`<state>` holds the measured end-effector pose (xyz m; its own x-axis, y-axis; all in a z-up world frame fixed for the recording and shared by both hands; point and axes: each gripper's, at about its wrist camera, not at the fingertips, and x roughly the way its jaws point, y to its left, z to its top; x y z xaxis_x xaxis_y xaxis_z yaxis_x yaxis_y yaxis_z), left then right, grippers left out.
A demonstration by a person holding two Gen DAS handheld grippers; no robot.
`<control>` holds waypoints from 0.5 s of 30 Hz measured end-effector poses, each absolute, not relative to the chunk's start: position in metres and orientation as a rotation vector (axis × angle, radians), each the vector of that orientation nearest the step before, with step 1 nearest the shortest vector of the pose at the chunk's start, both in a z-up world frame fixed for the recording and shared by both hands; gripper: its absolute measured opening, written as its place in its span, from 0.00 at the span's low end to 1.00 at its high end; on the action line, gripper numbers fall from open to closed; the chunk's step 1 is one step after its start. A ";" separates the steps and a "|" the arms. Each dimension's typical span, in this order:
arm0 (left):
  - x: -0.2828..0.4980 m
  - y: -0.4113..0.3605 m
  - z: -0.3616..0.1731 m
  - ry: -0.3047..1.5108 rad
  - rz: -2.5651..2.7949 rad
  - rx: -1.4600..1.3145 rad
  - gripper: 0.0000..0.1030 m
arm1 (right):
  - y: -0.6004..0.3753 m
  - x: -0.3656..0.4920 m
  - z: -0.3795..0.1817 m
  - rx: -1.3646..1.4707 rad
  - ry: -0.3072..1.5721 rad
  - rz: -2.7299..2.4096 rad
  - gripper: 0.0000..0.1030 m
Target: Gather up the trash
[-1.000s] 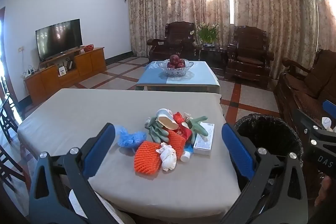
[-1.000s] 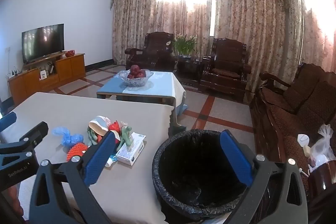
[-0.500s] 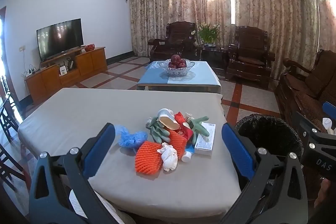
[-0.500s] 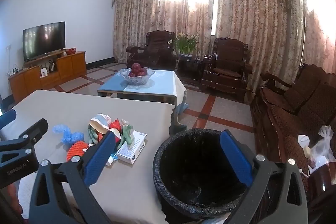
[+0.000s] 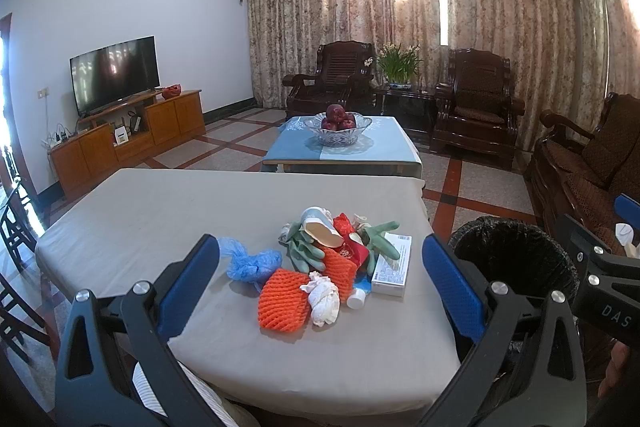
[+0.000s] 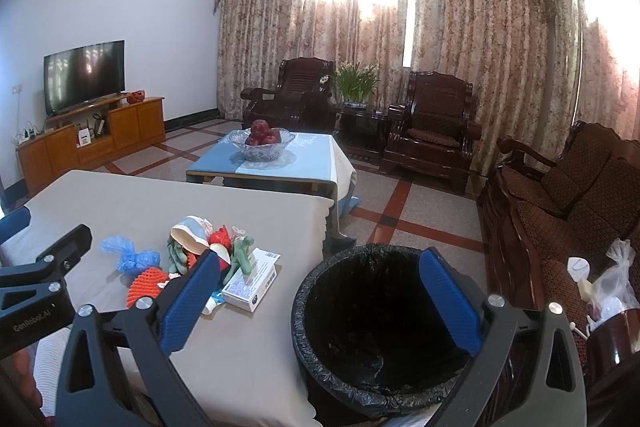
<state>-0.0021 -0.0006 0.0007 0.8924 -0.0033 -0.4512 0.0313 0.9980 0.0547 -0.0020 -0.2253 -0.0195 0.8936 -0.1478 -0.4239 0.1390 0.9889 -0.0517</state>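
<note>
Left wrist view: trash pile (image 5: 328,263) sits heaped near the table's (image 5: 160,211) right edge, orange foam net (image 5: 282,303) nearest, white carton (image 5: 391,263) closest to that edge. Bin (image 6: 376,323) stands on the floor just beside it. Left gripper (image 5: 320,287) and right gripper (image 6: 320,301) both gape, empty. Tangled green gloves (image 5: 306,253) could likely drag neighbours off the edge, missing the bin.

A low coffee table (image 5: 384,157) with a blue cloth carries a glass bowl (image 5: 338,127) of red apples. Behind the coffee table stand two dark wooden armchairs (image 5: 332,79) with a potted plant (image 5: 400,65) between them, before patterned curtains (image 5: 500,7). Left of the coffee table a television (image 5: 114,73) sits on a wooden cabinet (image 5: 132,139); right of it is a dark sofa (image 5: 588,163)
</note>
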 end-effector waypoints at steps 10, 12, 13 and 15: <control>-0.001 0.003 0.001 0.469 -0.014 0.055 0.95 | -0.225 -0.002 -0.020 -0.021 0.440 -0.151 0.94; -0.002 0.003 0.001 0.469 -0.015 0.056 0.95 | -0.225 -0.002 -0.019 -0.022 0.442 -0.150 0.94; 0.000 0.000 0.000 0.470 -0.009 0.057 0.95 | -0.225 -0.002 -0.019 -0.021 0.441 -0.149 0.94; 0.000 0.000 0.000 0.469 -0.009 0.057 0.95 | -0.225 -0.002 -0.020 -0.023 0.440 -0.150 0.94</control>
